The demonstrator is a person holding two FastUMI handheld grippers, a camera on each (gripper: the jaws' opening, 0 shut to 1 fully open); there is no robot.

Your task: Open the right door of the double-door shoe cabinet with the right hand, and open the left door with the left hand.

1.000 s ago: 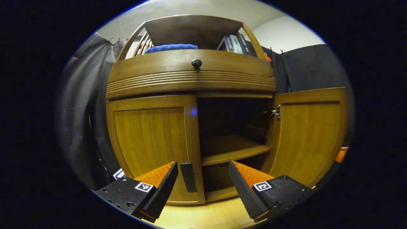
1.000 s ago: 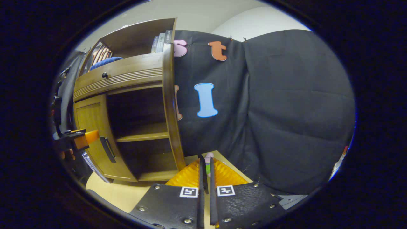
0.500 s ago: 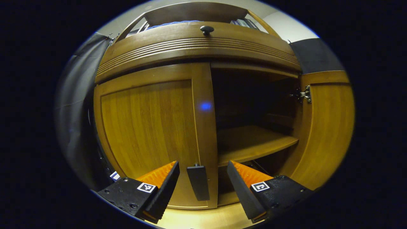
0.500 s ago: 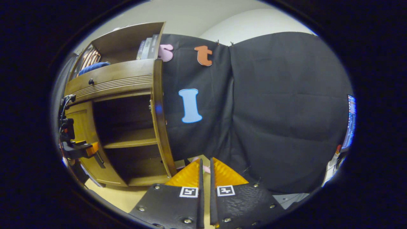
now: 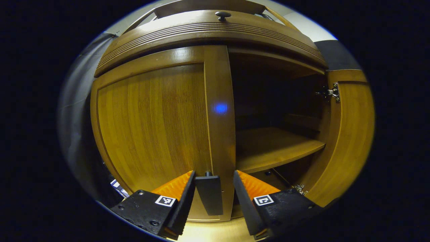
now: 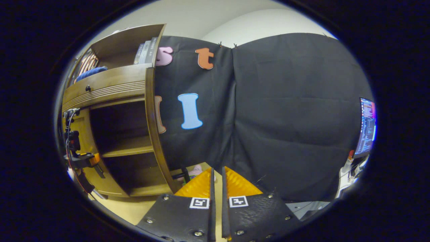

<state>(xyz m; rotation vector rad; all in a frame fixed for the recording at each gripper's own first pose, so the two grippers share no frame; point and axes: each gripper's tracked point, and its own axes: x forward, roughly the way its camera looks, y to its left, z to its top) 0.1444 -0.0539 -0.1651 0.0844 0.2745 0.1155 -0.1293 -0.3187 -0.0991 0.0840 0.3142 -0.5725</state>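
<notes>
My left gripper [image 5: 211,198] sits low in front of the shoe cabinet [image 5: 208,30], its fingers [image 5: 183,201] spread apart on either side of the dark handle [image 5: 210,195] of the left door [image 5: 151,117]. Neither finger presses on the handle; from the left gripper view I cannot tell whether the left one touches it. The left door is shut, flush under the cabinet's ribbed drawer front, where a round black knob [image 5: 222,14] shows at the top.

The right door [image 5: 349,134] stands swung wide open on its metal hinge [image 5: 332,92], baring the dark interior and a wooden inner shelf [image 5: 275,148].

In the right gripper view, my right gripper [image 6: 216,201] hangs free in front of the black cloth wall, well apart from the cabinet, with its fingers brought together to a thin slit and nothing between them. From there the open right door [image 6: 154,127] shows edge-on, with the cabinet's upper shelf carrying a blue folded cloth [image 6: 90,71] and a few books [image 6: 144,52]. The left gripper [image 6: 84,160] appears at the far left, level with the left door's handle (the hand behind it is too dim to make out). A lit screen [image 6: 366,126] glows at the right edge, and the pale wooden floor [image 6: 134,208] runs beneath the cabinet.
</notes>
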